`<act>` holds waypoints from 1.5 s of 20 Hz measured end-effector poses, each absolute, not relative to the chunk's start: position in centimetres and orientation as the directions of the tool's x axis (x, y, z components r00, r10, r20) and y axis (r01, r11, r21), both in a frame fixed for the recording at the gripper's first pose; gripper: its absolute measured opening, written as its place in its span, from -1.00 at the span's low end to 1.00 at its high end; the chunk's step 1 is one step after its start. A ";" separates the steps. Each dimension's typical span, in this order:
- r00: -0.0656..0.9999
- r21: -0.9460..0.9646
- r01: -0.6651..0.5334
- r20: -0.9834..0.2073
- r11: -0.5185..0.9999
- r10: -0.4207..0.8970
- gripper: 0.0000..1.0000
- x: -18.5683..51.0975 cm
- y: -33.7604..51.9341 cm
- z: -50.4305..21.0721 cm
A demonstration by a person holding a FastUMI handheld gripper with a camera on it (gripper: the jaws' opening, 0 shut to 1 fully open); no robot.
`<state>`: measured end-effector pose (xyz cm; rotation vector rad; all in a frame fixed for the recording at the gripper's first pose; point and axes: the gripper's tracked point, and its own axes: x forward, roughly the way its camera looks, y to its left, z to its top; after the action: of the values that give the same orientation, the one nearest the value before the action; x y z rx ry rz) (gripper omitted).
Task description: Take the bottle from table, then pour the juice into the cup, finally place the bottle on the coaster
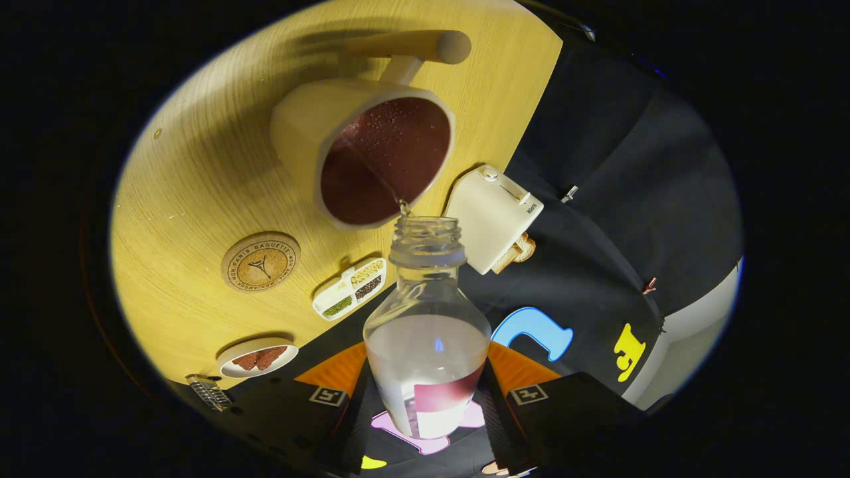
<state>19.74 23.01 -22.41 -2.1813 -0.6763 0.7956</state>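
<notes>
A clear plastic bottle (pixel 426 325) sits between my fingers, and my gripper (pixel 428 405) is shut on its lower body. The bottle is tipped over, its open neck (pixel 425 240) pointing at the cup beyond it. A small pool of dark red juice (pixel 446 395) rests low in the bottle near my fingers. A thin stream drips from the mouth toward the cream cup (pixel 362 149), which holds dark red juice with bubbles. A wooden handle juts from the far side of the cup. The round cork coaster (pixel 260 261) lies on the wooden table (pixel 199 192), beside the cup.
A white toaster (pixel 493 218) with a slice of bread stands near the table's edge, just beyond the bottle neck. A white divided dish (pixel 350 289) of seeds lies by the coaster. A small round plate (pixel 257 358) with a brown butterfly shape and a metal clip (pixel 207 390) sit nearer my fingers.
</notes>
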 end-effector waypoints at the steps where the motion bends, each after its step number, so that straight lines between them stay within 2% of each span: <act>1: 0.671 -0.754 0.232 -0.333 -0.614 0.662 0.47 19.8 23.1 -22.2; 30: 0.635 -0.767 0.263 -0.319 -0.585 0.704 0.47 18.6 23.9 -21.9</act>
<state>18.57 23.88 -21.90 -2.1572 -0.7511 0.8115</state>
